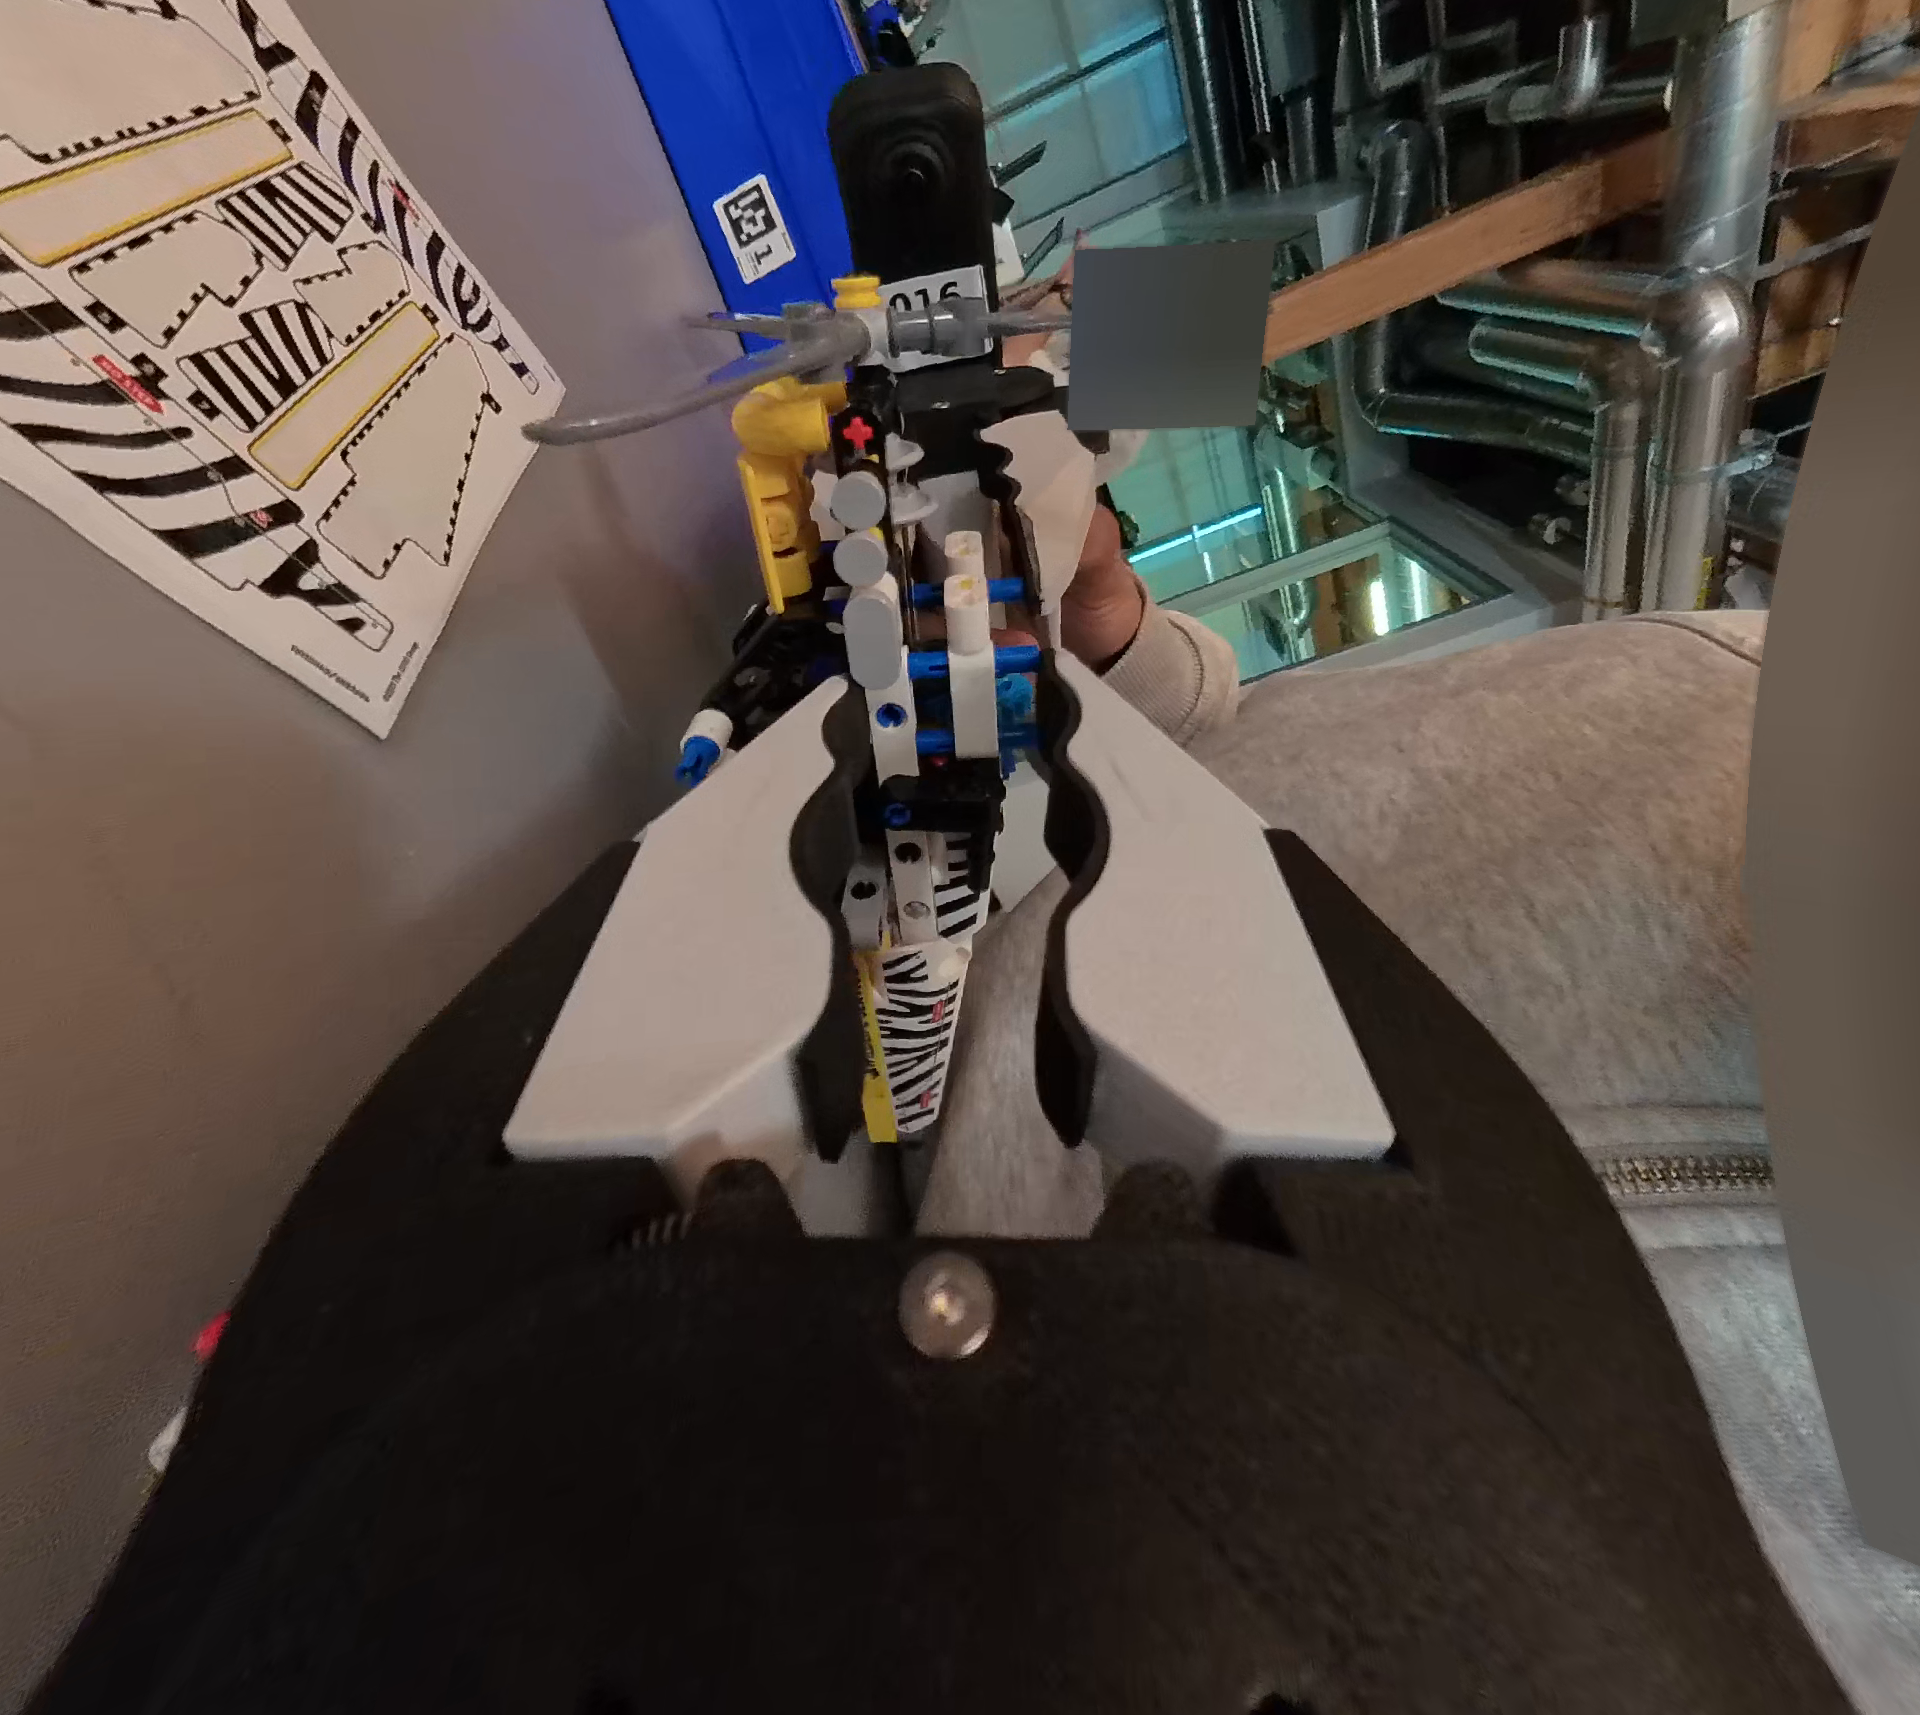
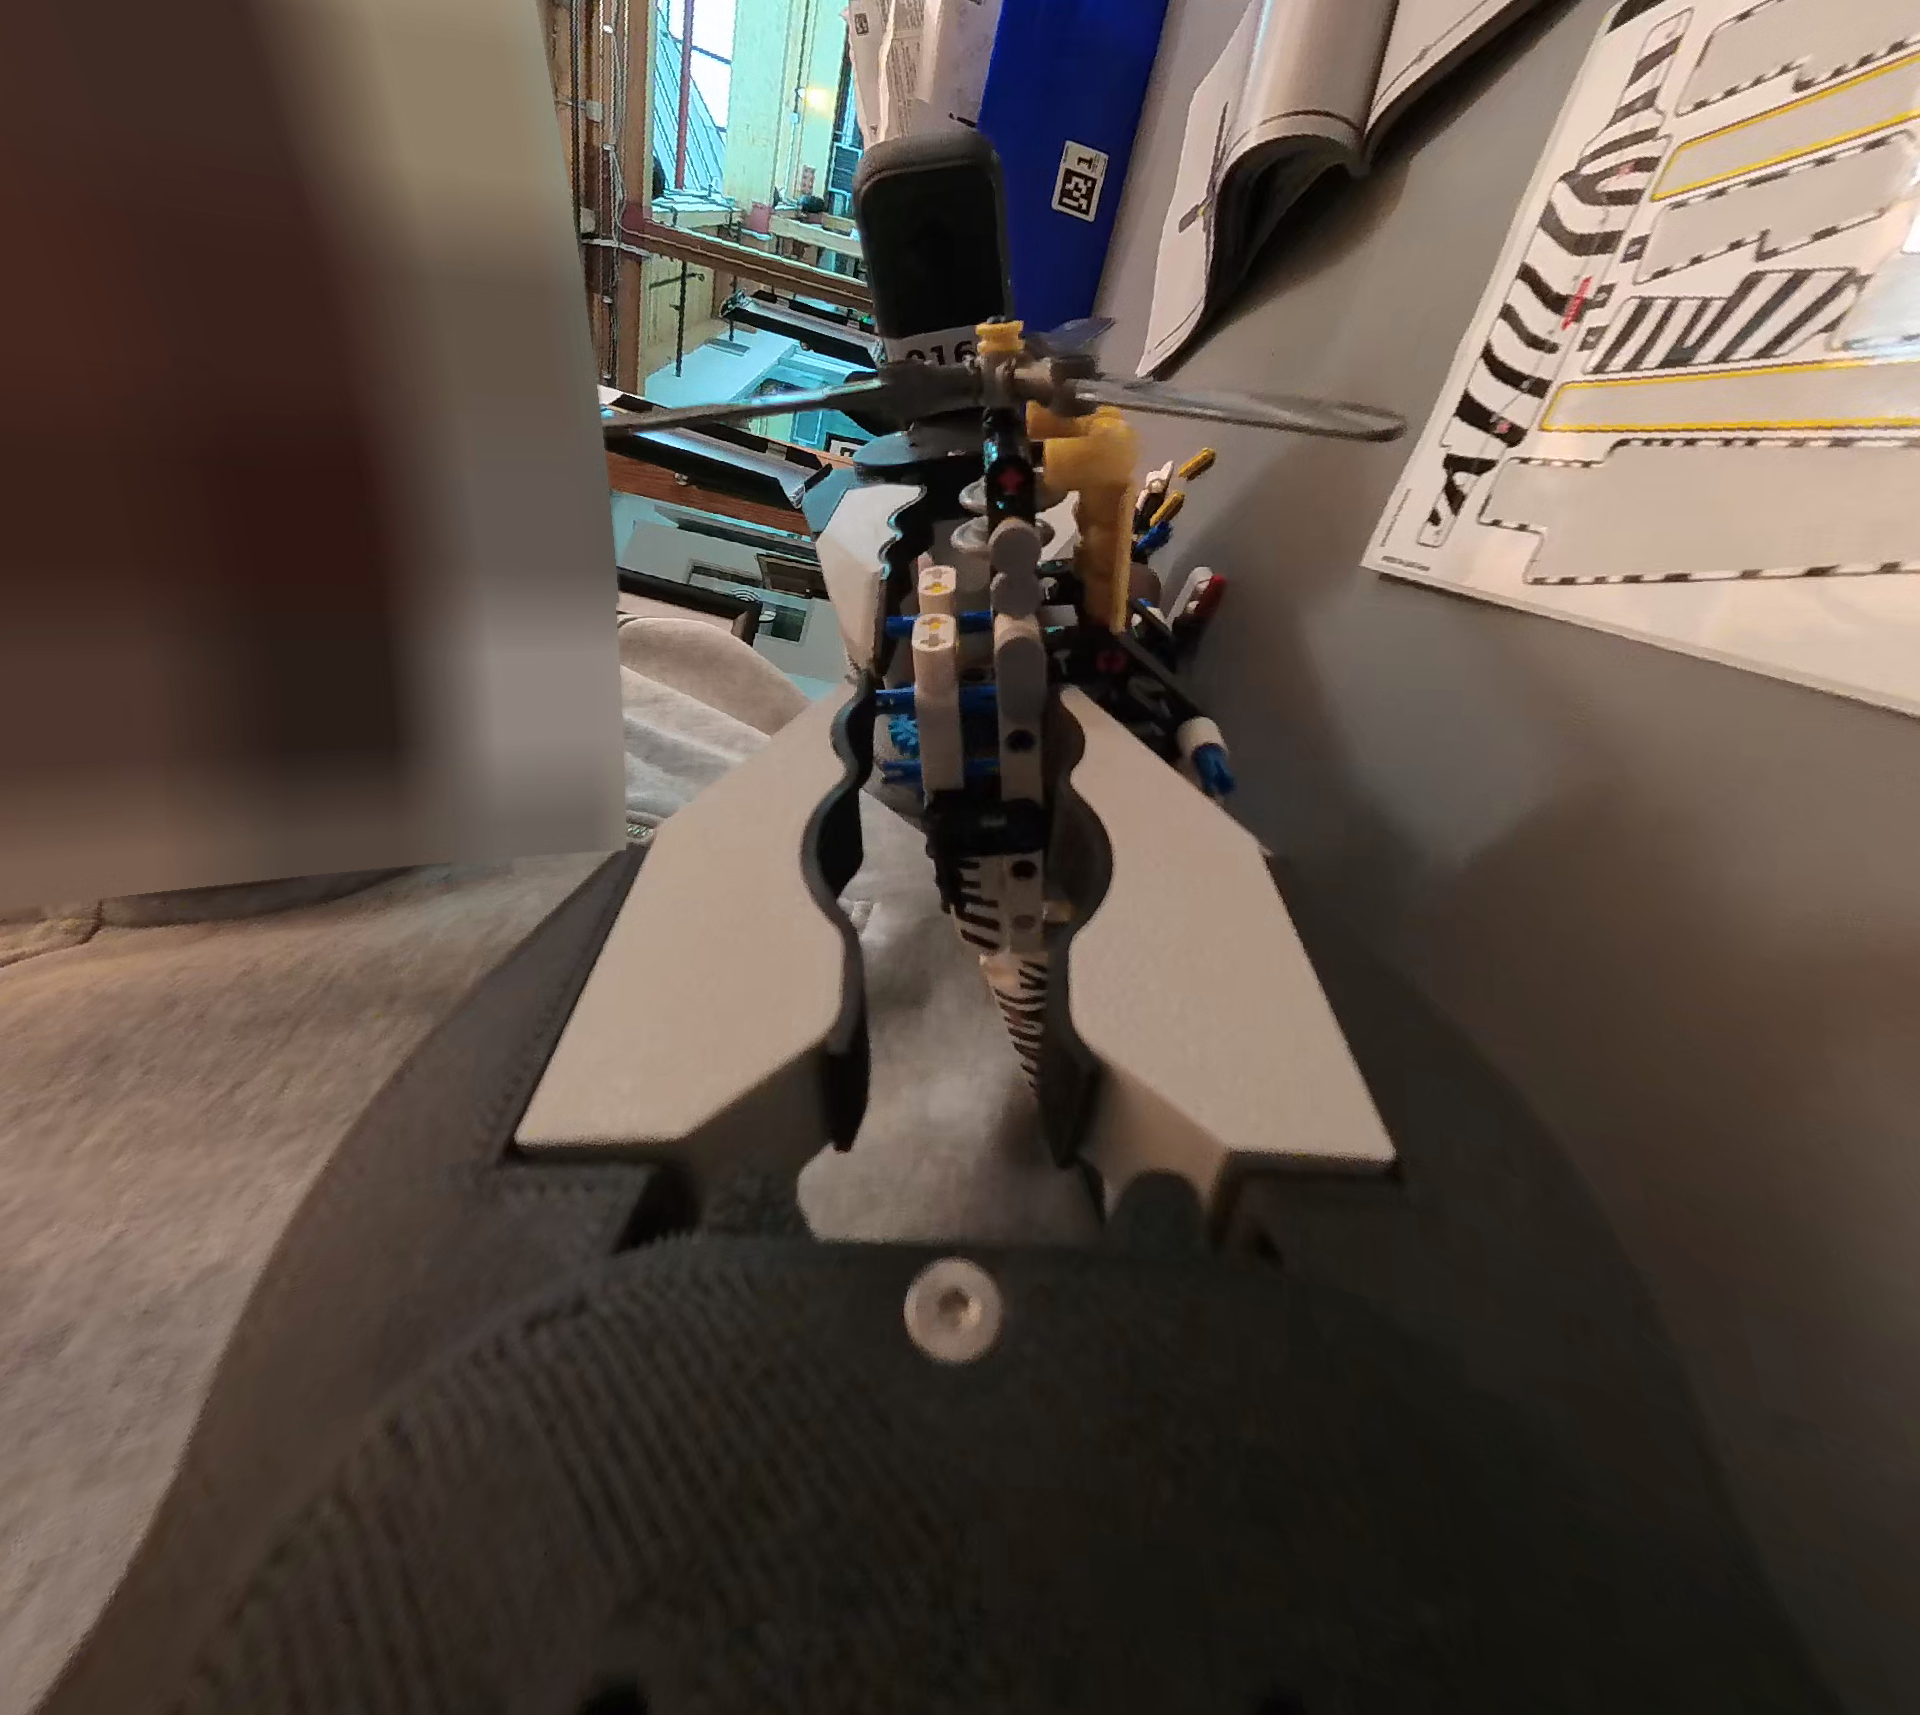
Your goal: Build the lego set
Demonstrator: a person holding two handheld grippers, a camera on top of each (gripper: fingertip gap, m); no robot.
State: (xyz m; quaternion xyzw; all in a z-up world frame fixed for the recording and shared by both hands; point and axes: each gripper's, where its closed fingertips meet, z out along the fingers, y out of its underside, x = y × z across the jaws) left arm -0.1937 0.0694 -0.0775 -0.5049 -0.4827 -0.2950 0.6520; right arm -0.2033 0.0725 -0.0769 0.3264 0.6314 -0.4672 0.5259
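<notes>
Both grippers, left (image 1: pixel 940 730) and right (image 2: pixel 956 730), pinch the slim zebra-striped white-and-black lego helicopter (image 1: pixel 909 834) from opposite ends above the grey table (image 1: pixel 312 938); a striped sticker sheet (image 1: pixel 208 263) lies nearby, the far gripper partly hidden.

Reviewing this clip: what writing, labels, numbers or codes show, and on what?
I do not quote writing; here is where it stands.
White label on the black camera body: printed digits, legible.
White tag on the blue bin: square code plus a digit.
Zebra-striped sticker sheet: edge print, too small to read.
Open instruction booklet: no legible text.
Zebra-striped lego model: tiny red sticker marks, unreadable.
</notes>
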